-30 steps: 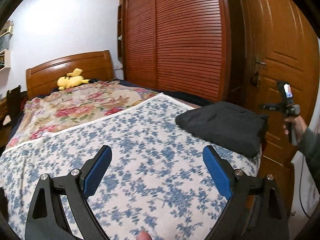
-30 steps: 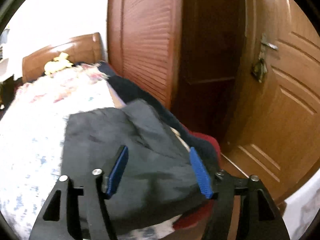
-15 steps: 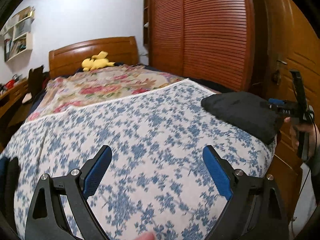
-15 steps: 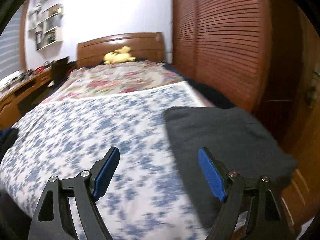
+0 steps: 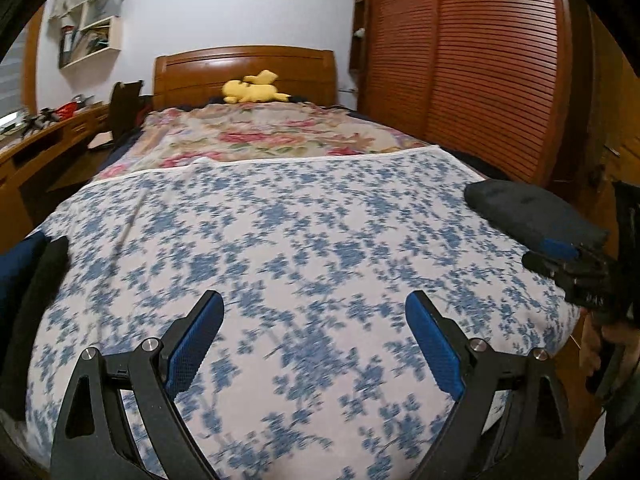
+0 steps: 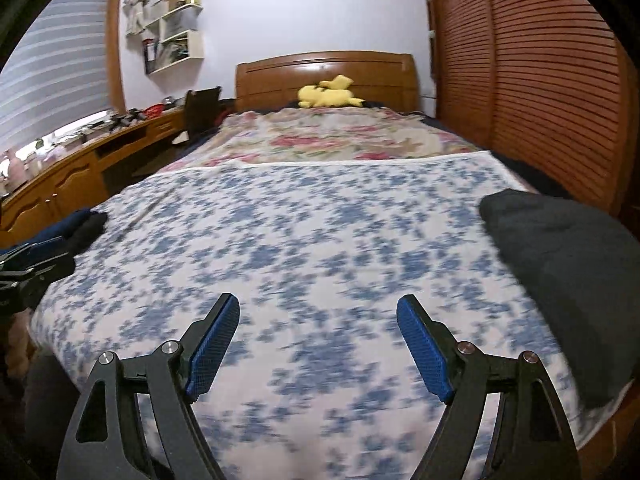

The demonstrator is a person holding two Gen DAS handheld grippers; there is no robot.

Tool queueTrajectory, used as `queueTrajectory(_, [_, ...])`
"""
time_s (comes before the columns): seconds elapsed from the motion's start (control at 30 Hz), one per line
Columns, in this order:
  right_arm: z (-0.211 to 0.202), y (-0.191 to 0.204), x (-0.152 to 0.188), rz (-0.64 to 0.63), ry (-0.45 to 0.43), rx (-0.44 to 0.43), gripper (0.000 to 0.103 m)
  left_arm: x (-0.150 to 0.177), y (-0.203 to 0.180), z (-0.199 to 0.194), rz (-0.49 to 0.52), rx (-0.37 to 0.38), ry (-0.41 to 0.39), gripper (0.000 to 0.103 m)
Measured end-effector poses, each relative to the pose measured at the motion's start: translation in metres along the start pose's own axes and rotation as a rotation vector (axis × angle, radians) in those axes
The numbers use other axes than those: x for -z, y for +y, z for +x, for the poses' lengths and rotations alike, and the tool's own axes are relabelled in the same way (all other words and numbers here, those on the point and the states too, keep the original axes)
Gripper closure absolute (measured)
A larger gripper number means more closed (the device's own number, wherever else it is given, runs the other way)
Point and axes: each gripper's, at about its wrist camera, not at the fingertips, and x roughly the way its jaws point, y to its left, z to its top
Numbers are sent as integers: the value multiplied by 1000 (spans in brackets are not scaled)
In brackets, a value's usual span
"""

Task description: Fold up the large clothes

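A folded dark grey garment (image 6: 568, 264) lies at the right edge of the bed; it also shows in the left wrist view (image 5: 528, 212). Dark blue and black clothes (image 5: 28, 280) lie piled at the bed's left edge, and show in the right wrist view (image 6: 80, 224). My left gripper (image 5: 314, 344) is open and empty above the blue-flowered sheet (image 5: 300, 248). My right gripper (image 6: 318, 344) is open and empty above the same sheet (image 6: 304, 240), left of the grey garment. The right gripper also shows at the right edge of the left wrist view (image 5: 576, 268).
A flowered blanket (image 6: 340, 140) and a yellow plush toy (image 6: 328, 96) lie near the wooden headboard (image 6: 324, 68). A slatted wooden wardrobe (image 6: 540, 80) stands along the right. A wooden desk (image 6: 68, 176) with clutter runs along the left.
Both grippers have swung left, away from the door and the grey garment, and now face up the bed. Both stayed open and empty.
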Motion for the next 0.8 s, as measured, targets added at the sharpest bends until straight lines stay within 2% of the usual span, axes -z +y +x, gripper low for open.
queueTrajectory(0.2, [-2,43,8,-7,-8,-61,21,6,19,-33,-25,-63,-35,10])
queueTrajectory(0.43, [-30,62,6,-16,-41,-99,21,2,32,-72,-59,-91,-86,11])
queueTrajectory(0.73, [-77,75,3,-34,-158,-116,21,-10,27,-119,-34,-157,-194,10])
queueTrajectory(0.8, [-86,75,5,-35,-187,-114,21,-11,25,-128,-32,-153,-211,10])
